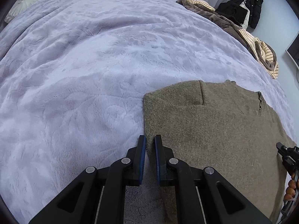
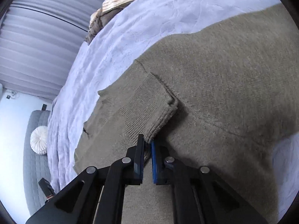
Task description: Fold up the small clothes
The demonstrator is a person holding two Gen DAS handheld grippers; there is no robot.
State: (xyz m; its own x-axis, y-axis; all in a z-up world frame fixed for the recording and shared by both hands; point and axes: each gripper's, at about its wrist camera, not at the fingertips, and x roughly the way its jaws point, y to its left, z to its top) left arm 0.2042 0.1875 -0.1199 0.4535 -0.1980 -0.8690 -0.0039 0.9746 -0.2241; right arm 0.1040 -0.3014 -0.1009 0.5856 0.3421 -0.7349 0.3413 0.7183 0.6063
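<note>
Left gripper (image 1: 150, 140) clenched on the sweater (image 1: 214, 130)'s left fold edge — pinning it; right gripper (image 2: 147, 141) grasping the ribbed cuff (image 2: 149, 112) — sleeve fold-in.

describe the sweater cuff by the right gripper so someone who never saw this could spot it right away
Start from the lavender plush blanket covering the bed; an olive-brown knit sweater lies flat on it. One sleeve is folded across its body, and the ribbed cuff ends that sleeve, right at the right gripper. Its vertical ribbing and raised, shadowed edge set it apart from the smoother knit around it.
</note>
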